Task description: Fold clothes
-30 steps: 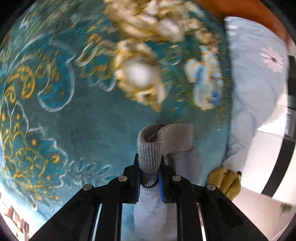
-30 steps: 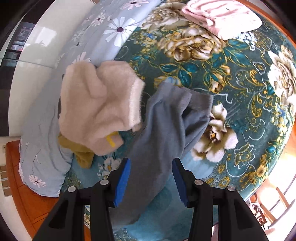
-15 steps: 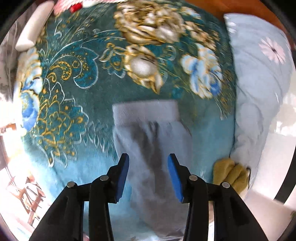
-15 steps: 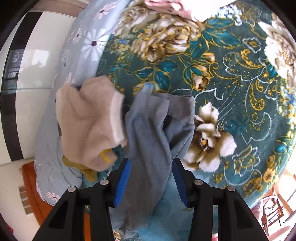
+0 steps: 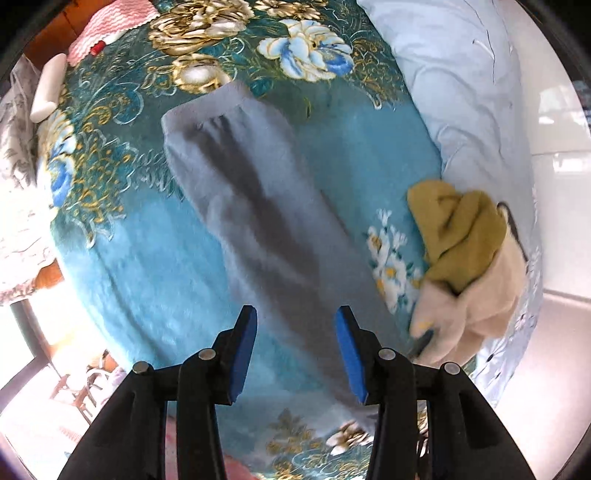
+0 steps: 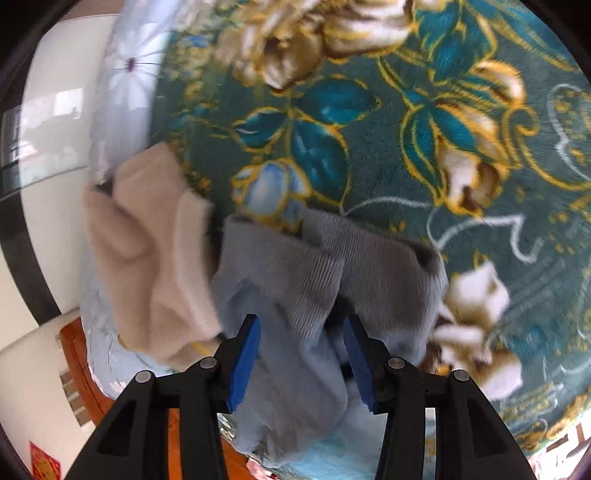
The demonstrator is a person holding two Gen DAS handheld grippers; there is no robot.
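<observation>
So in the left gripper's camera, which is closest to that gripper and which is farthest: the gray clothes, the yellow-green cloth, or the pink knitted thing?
1. gray garment: straight ahead, running under the open left gripper.
2. mustard cloth: off to the right, beside the cream garment.
3. pink knitted cloth: far across the blanket, top left.
</observation>
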